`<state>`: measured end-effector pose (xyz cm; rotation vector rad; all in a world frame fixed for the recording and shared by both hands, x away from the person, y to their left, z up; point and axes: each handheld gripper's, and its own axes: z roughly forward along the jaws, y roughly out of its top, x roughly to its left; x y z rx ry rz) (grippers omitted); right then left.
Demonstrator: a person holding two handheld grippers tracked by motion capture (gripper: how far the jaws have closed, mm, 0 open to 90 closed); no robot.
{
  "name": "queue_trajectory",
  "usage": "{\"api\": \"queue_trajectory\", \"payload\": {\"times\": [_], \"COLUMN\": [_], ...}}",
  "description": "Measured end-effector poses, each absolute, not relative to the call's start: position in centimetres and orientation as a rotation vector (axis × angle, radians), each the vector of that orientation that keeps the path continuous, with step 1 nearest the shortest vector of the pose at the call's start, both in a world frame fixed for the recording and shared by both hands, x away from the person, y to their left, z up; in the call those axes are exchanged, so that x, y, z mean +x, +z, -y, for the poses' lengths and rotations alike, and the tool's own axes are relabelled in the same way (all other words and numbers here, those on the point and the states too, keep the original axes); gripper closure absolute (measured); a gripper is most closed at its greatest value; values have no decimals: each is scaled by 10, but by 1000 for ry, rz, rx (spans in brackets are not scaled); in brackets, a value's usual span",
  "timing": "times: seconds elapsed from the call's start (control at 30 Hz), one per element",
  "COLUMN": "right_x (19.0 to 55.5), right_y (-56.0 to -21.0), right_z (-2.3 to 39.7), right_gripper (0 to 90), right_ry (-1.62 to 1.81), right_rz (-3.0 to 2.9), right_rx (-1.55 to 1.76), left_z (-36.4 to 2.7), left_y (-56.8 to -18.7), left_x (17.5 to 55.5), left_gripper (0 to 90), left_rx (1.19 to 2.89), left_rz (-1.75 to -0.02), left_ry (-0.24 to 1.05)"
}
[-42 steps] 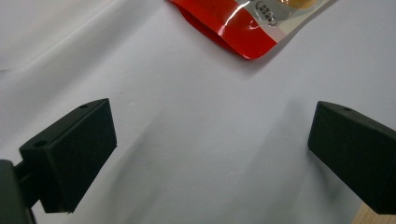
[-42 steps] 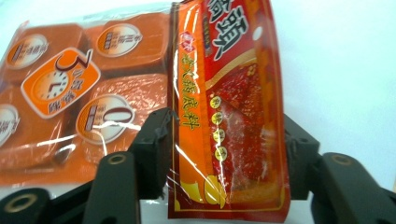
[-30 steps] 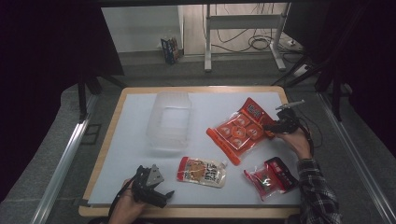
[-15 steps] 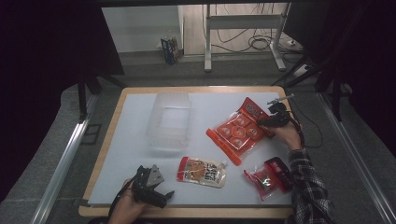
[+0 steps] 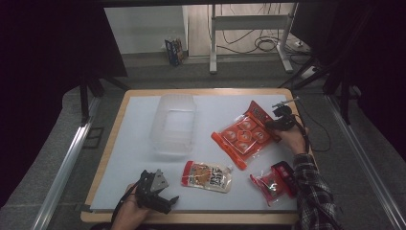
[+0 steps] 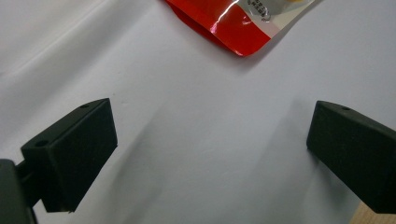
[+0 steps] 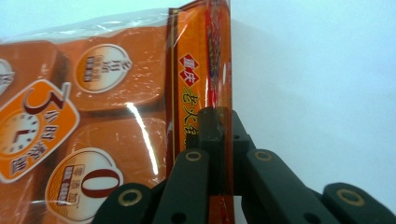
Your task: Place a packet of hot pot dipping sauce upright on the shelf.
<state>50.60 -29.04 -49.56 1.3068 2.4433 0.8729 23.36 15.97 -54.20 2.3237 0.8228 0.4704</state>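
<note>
The right gripper [image 7: 219, 126] has just been closing and now pinches the sealed edge of the orange pack [image 7: 93, 116], which stands between its jaws. In the high view that pack [image 5: 244, 136] lies right of centre on the white table [image 5: 134, 158], just right of the clear tub [image 5: 173, 123]. The left gripper [image 6: 210, 154] rests near the front edge, jaws wide and holding nothing, near a small pouch [image 5: 207, 176].
</note>
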Motion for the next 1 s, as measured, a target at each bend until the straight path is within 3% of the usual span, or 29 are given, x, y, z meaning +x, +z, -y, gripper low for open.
{"api": "queue_trajectory", "payload": {"times": [1.0], "right_x": [461], "right_y": [-410], "right_z": [265], "right_gripper": [889], "right_ry": [1125], "right_rz": [-2416], "right_rx": [1159], "left_z": [-158], "left_y": [-541], "left_x": [232], "left_gripper": [17], "left_rx": [2333], "left_rz": [-809], "left_ry": [488]}}
